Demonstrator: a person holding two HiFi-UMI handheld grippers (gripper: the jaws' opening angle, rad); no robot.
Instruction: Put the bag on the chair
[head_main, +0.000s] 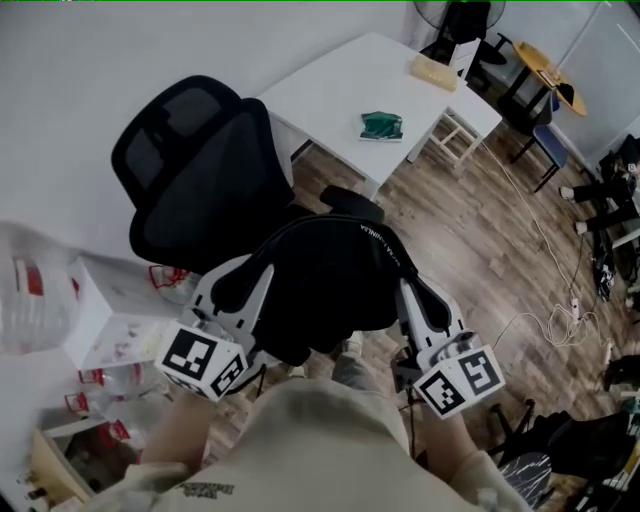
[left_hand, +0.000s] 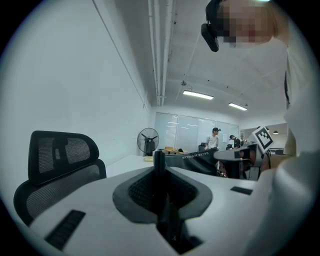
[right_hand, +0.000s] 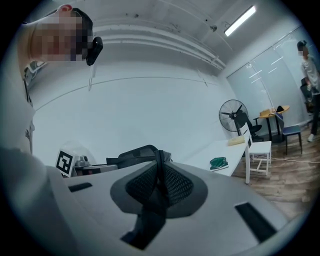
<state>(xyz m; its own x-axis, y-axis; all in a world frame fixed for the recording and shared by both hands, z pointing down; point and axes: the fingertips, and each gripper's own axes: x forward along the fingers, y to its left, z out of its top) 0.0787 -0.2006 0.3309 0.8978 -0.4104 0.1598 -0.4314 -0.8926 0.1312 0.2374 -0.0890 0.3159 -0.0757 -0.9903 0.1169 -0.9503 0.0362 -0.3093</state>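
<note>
A black bag hangs between my two grippers, just in front of the black mesh office chair and over its seat. My left gripper is shut on the bag's left edge. My right gripper is shut on the bag's right edge. In the left gripper view the jaws of the left gripper pinch a thin black strap, with the lettered strap running right and the chair's back at the left. In the right gripper view the right gripper also clamps a black strap.
A white table with a green item stands behind the chair, with a white chair tucked under it. White boxes and clutter lie at the left. Cables trail over the wooden floor at the right. A fan stands far off.
</note>
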